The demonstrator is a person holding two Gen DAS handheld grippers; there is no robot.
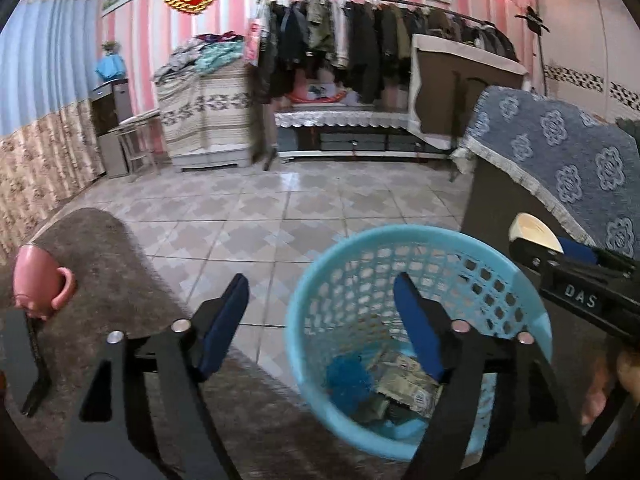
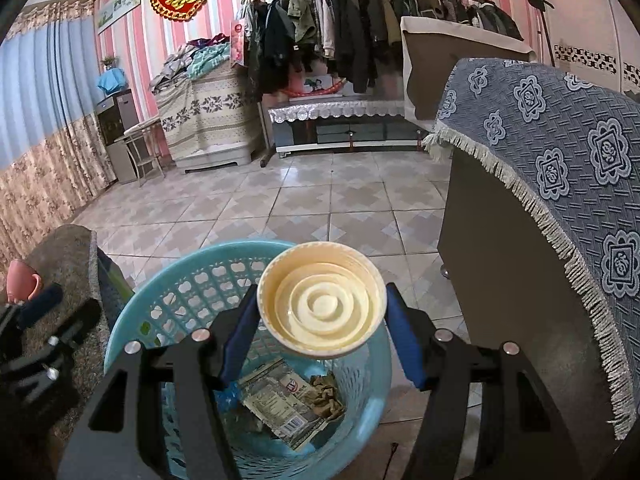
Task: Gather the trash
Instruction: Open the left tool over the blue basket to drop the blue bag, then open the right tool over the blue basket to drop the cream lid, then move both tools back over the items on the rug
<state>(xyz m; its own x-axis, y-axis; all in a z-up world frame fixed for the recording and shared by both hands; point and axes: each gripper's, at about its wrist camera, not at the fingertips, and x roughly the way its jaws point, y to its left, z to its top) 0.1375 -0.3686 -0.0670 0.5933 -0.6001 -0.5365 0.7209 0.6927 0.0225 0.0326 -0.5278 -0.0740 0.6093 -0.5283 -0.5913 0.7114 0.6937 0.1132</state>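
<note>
Right wrist, cup (image 2: 322,312) clamped in right tool (image 2: 320,332), above basket (image 2: 132,312)

Left gripper (image 1: 320,316): jaws spread wide, nothing between the blue pads (image 1: 224,320); tilted downward, right finger over the blue basket (image 1: 532,304).

Right gripper (image 2: 320,332): jaws clamped on cream cup (image 2: 322,306), held above the basket, tilted downward. Bare fingers (image 1: 624,376) on its handle.

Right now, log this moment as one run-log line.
left tongs: open, empty | right tongs: shut on cream cup | cup over blue basket | basket holds wrappers
</note>
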